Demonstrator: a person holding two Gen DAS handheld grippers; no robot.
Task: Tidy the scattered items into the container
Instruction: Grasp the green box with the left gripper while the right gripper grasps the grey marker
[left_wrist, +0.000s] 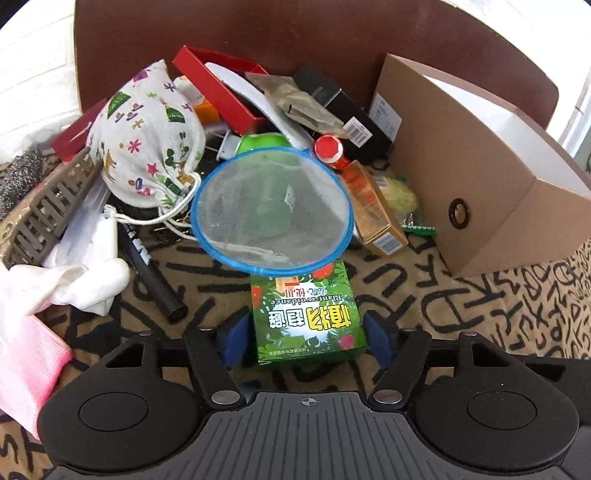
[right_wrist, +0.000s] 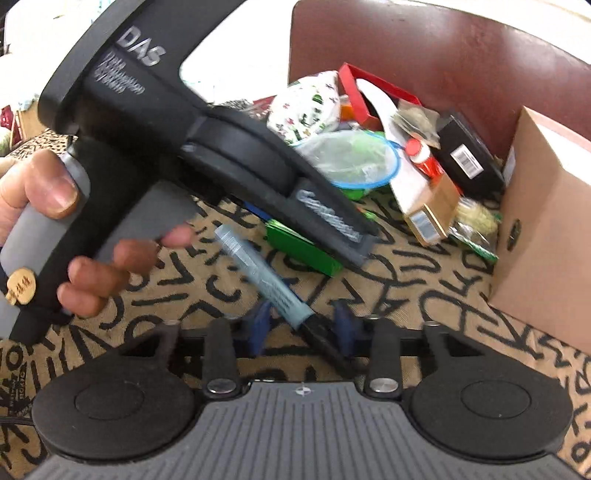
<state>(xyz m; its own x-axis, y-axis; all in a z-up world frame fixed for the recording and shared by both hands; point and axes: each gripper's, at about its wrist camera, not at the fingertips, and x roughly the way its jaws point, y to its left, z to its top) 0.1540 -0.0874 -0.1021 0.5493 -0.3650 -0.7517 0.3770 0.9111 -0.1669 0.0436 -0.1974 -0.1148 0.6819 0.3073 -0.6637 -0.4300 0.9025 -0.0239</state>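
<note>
My left gripper (left_wrist: 308, 341) has its blue pads on either side of a green printed box (left_wrist: 308, 317); the jaws look close to its sides but still slightly apart. The box's far end lies under a blue-rimmed mesh net (left_wrist: 271, 208). The left gripper's body also shows in the right wrist view (right_wrist: 221, 155) over the same green box (right_wrist: 303, 249). My right gripper (right_wrist: 303, 328) is open around a grey-blue marker pen (right_wrist: 266, 275) lying on the patterned cloth. The brown cardboard container (left_wrist: 491, 218) stands at right, open, and it also shows in the right wrist view (right_wrist: 546, 229).
A pile lies behind: a floral drawstring pouch (left_wrist: 147, 129), a red box (left_wrist: 221, 88), a black box (left_wrist: 347, 110), a gold carton (left_wrist: 373, 210), a red-capped bottle (left_wrist: 328, 147), a black marker (left_wrist: 147, 273), a white cloth (left_wrist: 85, 284). A dark chair back (left_wrist: 295, 33) stands beyond.
</note>
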